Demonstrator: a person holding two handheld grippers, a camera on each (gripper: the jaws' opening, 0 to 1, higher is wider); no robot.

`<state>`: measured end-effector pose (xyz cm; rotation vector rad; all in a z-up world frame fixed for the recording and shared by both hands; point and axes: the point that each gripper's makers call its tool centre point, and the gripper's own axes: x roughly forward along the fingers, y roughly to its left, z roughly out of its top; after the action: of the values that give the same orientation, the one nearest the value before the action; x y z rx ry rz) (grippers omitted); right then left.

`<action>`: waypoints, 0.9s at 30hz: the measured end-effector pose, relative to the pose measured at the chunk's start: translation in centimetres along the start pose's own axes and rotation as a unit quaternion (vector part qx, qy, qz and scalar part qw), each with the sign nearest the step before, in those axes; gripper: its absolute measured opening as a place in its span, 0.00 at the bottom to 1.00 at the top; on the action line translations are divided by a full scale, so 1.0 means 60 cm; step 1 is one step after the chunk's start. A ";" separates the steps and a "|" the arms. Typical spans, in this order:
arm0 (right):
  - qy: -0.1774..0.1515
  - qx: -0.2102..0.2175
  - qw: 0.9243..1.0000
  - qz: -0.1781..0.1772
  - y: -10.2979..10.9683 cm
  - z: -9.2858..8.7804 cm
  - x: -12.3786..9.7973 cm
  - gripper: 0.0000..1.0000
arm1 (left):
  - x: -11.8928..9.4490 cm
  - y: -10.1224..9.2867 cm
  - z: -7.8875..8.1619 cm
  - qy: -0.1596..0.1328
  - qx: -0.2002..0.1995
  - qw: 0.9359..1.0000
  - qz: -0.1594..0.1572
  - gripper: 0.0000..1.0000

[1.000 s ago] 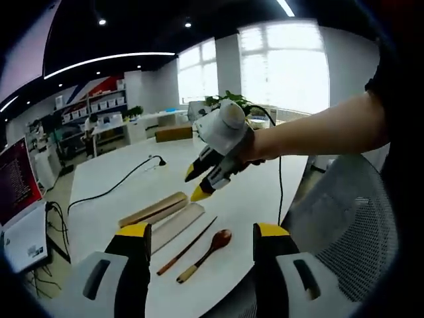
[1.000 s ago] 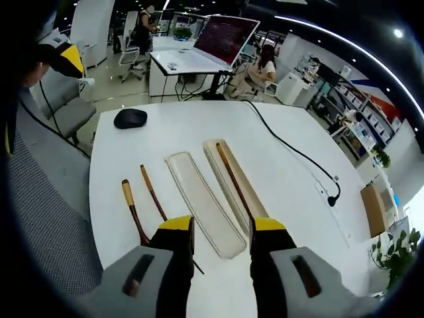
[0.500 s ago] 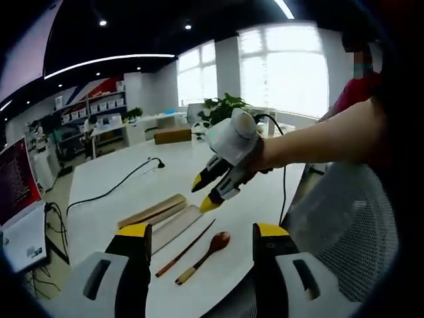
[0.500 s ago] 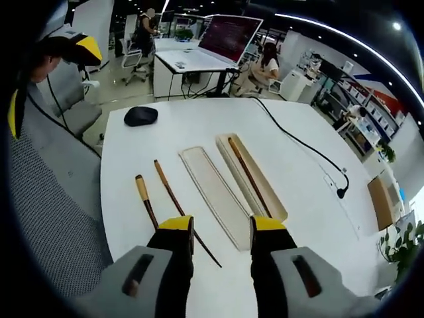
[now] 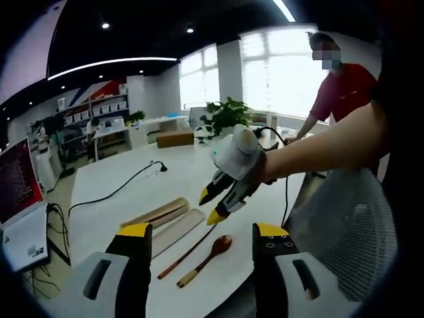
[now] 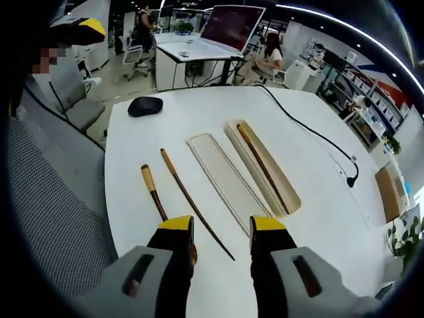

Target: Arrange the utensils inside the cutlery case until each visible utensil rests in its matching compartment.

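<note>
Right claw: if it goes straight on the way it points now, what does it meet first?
Likely the loose chopstick on the white table, its tip lying between the open right claw jaws; depth is uncertain.

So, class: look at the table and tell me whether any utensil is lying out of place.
Yes. The wooden spoon and one chopstick lie loose on the white table, beside the open cutlery case, while a second chopstick already rests inside it. The flat lid lies between them.
</note>
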<state>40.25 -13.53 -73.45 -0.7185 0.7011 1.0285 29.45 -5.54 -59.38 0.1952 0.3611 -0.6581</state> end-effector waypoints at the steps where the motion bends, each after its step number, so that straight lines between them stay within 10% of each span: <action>1: 0.003 -0.001 1.000 0.002 0.001 -0.002 0.002 0.34 | 0.000 0.000 0.000 -0.001 0.000 1.000 0.000 0.63; 27: 0.062 -0.040 0.996 0.059 0.027 -0.019 0.055 0.34 | -0.004 0.011 -0.007 -0.006 -0.022 1.000 -0.001 0.62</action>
<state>39.74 -12.25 -77.07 -0.8226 0.8214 1.1326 29.57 -4.74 -59.62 0.1486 0.3641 -0.6531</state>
